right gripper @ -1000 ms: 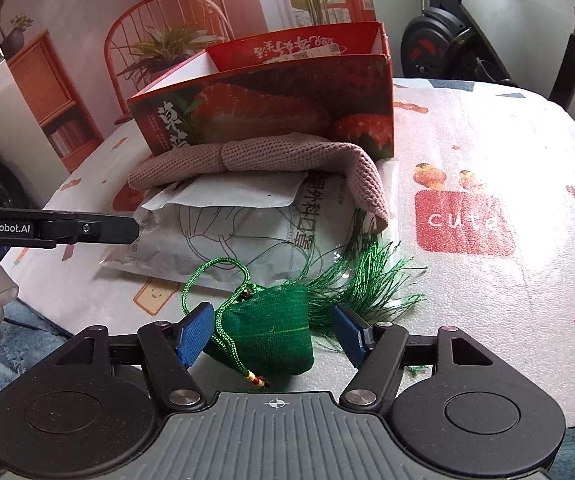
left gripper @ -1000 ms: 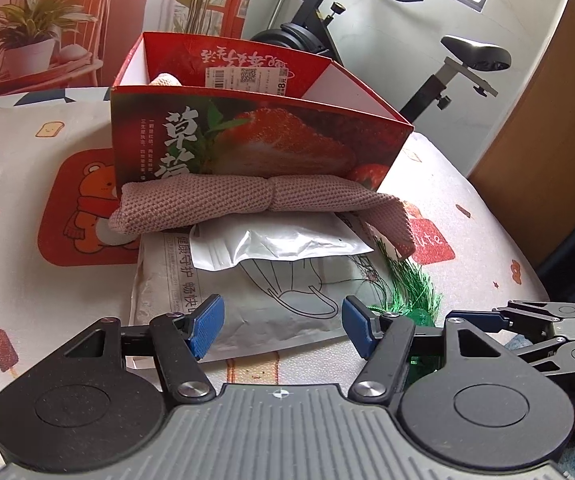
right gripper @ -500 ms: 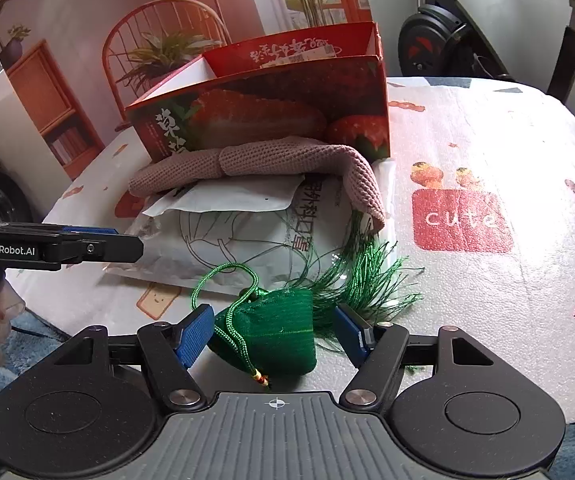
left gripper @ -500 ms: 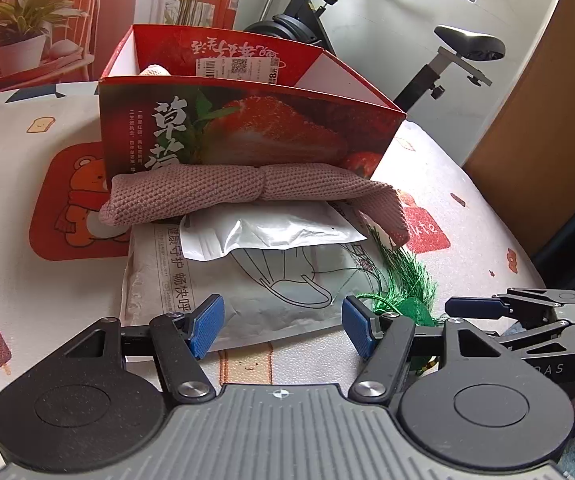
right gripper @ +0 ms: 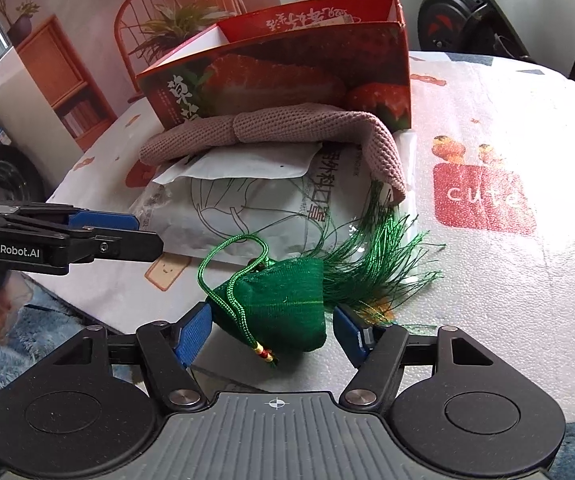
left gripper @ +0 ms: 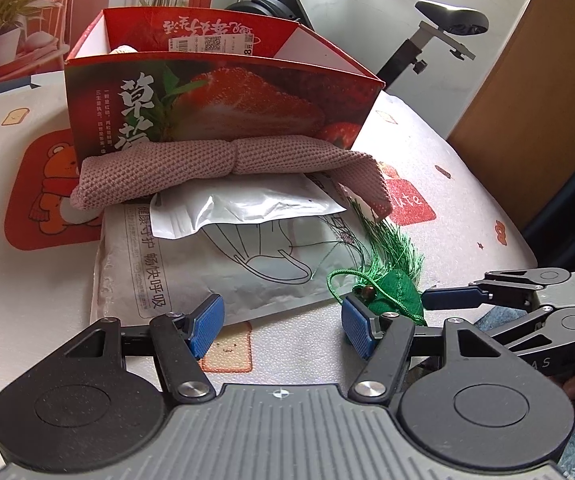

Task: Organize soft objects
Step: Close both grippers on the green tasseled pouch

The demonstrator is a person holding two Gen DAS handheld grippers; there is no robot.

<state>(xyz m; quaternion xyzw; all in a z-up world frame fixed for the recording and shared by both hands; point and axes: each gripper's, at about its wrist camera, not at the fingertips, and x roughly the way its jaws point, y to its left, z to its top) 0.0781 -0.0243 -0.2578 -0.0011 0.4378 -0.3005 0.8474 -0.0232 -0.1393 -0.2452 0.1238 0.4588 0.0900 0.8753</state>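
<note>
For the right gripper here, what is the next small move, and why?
Probably close the right gripper: the green pouch sits between its open pads with little or no gap either side, still resting on the table. The strawberry box stands open behind it.

Knitted cloth (left gripper: 223, 164), glossy cardboard box (left gripper: 223, 100)

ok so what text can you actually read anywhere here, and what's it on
"GenRobot.AI": side of the left gripper, seen from the right wrist.
"cute": red patch on the tablecloth.
"草莓": front of the strawberry box; its upside-down rim lettering and barcode sticker are too small to read.
"畅快呼吸": white mask packet; its other print is too blurred.
</note>
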